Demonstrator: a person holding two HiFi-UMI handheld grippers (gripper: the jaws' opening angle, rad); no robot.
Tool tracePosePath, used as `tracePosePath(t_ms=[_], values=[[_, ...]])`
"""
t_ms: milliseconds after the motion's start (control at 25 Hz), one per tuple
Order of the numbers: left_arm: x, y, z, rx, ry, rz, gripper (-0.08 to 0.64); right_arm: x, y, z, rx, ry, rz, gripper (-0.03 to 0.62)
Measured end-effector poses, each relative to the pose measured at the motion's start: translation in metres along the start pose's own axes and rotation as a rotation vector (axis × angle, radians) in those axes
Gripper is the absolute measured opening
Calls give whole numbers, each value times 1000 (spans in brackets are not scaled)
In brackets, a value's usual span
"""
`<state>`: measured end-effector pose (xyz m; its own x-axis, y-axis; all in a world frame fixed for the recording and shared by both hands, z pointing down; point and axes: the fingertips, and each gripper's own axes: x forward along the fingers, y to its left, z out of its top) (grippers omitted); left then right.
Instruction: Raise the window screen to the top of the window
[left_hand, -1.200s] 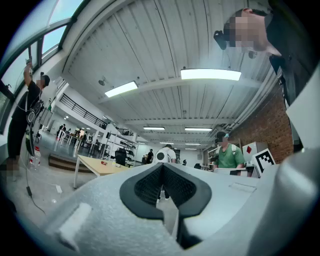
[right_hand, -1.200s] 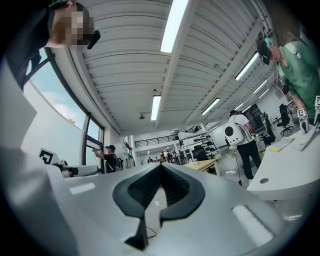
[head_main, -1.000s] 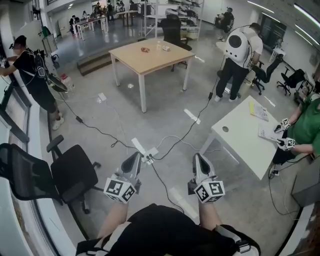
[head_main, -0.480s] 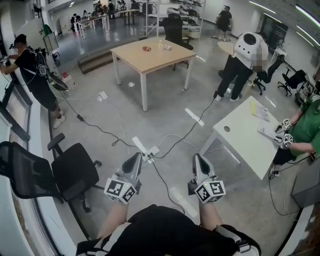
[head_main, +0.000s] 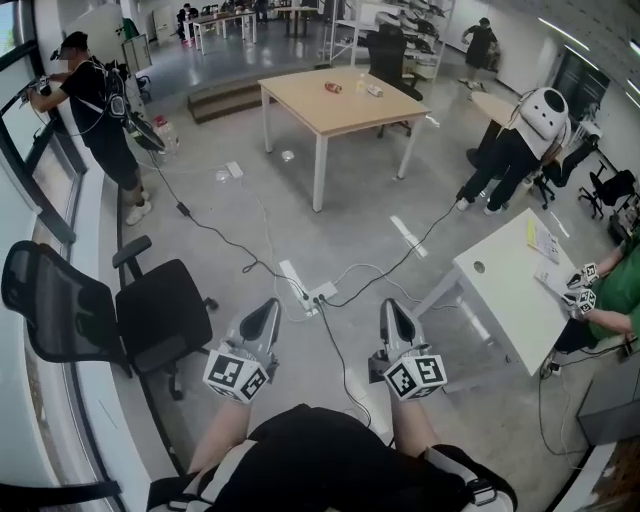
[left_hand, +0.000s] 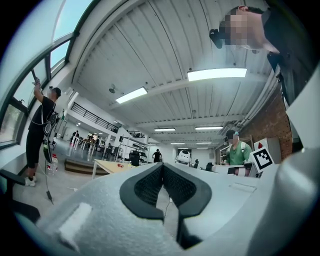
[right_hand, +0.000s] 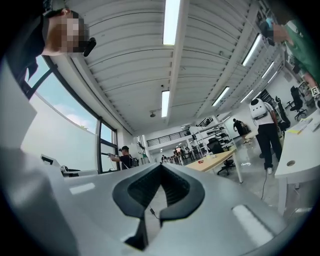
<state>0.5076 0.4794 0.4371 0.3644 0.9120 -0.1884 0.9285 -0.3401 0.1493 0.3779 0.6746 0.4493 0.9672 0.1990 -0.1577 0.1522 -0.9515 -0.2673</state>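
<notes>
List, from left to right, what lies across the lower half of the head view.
Black swivel office chair → left tool → white power strip on the floor → right tool → white rectangular table → a person's green sleeve.

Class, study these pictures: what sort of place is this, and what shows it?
Probably an open-plan lab or workshop: a wooden table, a black office chair, and a power strip lying on the concrete floor.

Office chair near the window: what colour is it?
Black. The office chair shows best in the head view.
</notes>
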Motion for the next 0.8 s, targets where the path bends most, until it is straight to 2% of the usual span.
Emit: tracePosePath(t_ms=[160,400,600,800], values=[[-35,30,7,6,-2,67,2,23,38,-12,19,1,69,1],[-89,70,17,14,-17,215,2,57,93,-31,41,33,213,2],[-105,75,17,20,-31,316,2,77,116,-37,60,53,351,2],[-108,63,19,21,-59,400,3,92,117,-44,38,108,464,2]])
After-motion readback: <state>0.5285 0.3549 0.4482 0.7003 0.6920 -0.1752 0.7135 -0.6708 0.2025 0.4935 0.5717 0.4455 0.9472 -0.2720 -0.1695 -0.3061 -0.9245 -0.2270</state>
